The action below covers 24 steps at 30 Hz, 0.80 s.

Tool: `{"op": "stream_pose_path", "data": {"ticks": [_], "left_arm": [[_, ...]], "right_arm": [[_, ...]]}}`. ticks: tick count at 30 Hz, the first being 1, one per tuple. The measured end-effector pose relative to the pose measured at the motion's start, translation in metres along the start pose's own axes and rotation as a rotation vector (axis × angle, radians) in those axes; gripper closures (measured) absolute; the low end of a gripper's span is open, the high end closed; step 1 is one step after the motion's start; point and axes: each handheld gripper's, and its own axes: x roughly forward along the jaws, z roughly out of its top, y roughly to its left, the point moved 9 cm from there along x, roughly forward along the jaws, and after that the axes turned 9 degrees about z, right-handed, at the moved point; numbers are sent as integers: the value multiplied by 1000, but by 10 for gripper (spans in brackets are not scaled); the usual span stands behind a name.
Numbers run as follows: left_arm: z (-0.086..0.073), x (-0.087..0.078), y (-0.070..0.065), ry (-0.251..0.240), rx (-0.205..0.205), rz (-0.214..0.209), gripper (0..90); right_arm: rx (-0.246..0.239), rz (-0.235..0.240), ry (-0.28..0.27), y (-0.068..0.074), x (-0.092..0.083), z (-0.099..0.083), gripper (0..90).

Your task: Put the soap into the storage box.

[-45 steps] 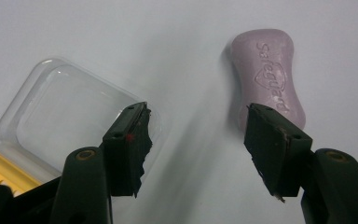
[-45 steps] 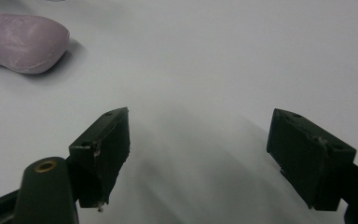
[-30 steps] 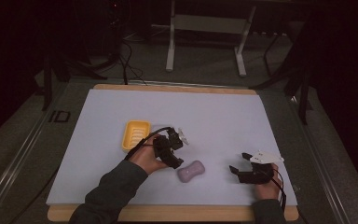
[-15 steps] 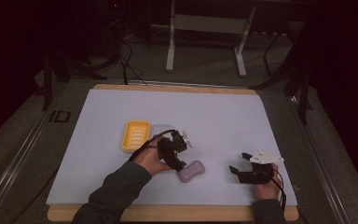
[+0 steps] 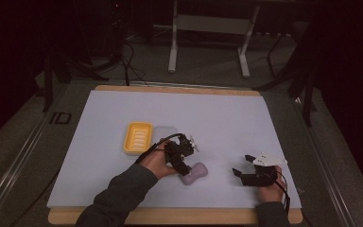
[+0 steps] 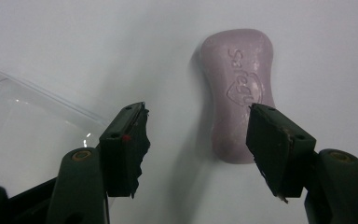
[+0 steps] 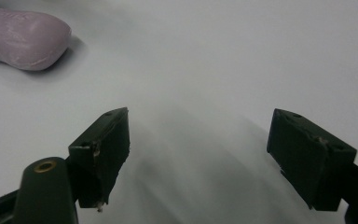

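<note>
A mauve soap bar (image 5: 194, 173) lies flat on the white mat near the front. My left gripper (image 5: 183, 160) hovers just above its left end. In the left gripper view the soap bar (image 6: 237, 84) lies ahead, its near end passing behind the right-hand pad (image 6: 279, 149). My left gripper (image 6: 196, 140) is open; its jaws have just been opening, the gap between them is bare mat, and neither pad presses on the soap. My right gripper (image 5: 244, 174) rests open on the mat to the right. In its own view my right gripper (image 7: 198, 154) holds nothing, and the soap bar (image 7: 23, 37) is far left.
A yellow ribbed soap dish (image 5: 138, 138) sits on the mat left of the left hand, with a clear plastic lid (image 5: 166, 133) beside it; the lid (image 6: 23, 121) also lies behind the left jaw. The wooden table edge (image 5: 170, 216) runs along the front.
The left hand has shifted slightly down and right toward the soap, and its jaws stand wider. The soap and the right gripper have not moved.
</note>
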Motion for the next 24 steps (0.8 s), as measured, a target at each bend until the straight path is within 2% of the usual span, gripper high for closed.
{"op": "stream_pose_path", "data": {"ticks": [14, 24], "left_arm": [[7, 6, -10, 8, -9, -33, 388], [8, 12, -13, 34, -24, -30, 348]], "right_arm": [[-4, -2, 4, 0, 0, 0, 206], [-1, -1, 2, 0, 0, 0, 202]]}}
